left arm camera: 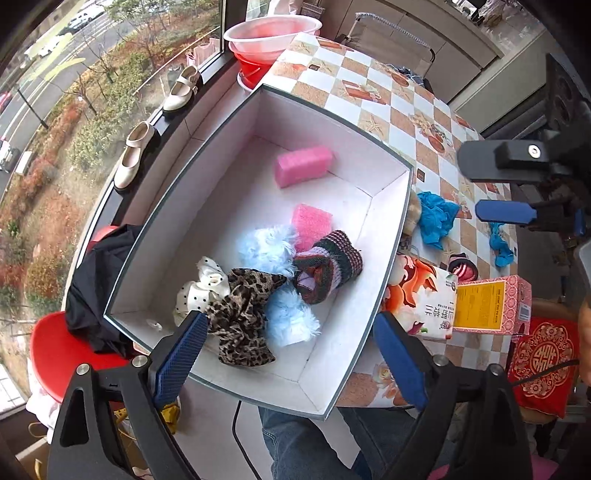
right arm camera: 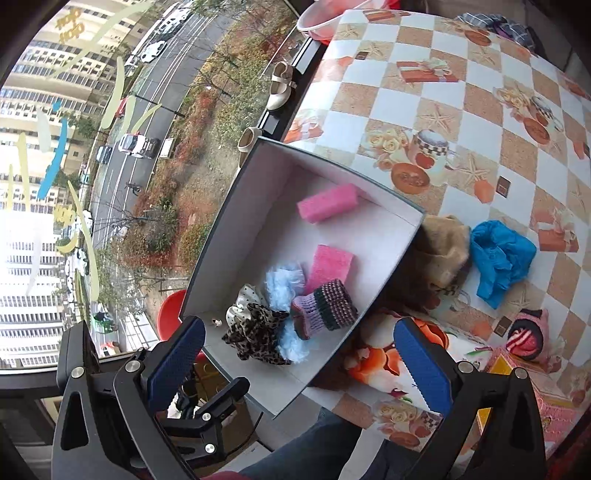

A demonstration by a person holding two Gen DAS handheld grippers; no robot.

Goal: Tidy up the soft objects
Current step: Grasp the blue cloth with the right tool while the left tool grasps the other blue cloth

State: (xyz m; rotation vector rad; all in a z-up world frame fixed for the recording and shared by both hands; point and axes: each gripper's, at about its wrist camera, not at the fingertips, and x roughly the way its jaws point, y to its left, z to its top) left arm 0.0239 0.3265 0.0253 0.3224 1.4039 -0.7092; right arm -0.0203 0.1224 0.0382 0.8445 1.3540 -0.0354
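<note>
Soft objects (left arm camera: 266,280) boxed, both hand-held grippers wide, empty

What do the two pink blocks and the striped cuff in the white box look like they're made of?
The two pink blocks look like sponge foam: matte, pitted surface, soft rounded edges. The striped cuff looks like knitted yarn, with visible ribbed stitches in dark, lilac and pink bands. The white box seems to be smooth card.

Checkered bench (left arm camera: 373,107) with flower and starfish prints, pair of cream shoes (left arm camera: 135,155) on the window ledge, pink basin (left arm camera: 271,33) stacked in a red one, two printed cartons (left arm camera: 480,306) near the bench edge, red chair (left arm camera: 55,350) under dark cloth (left arm camera: 96,284), street with cars (right arm camera: 138,144) outside
</note>
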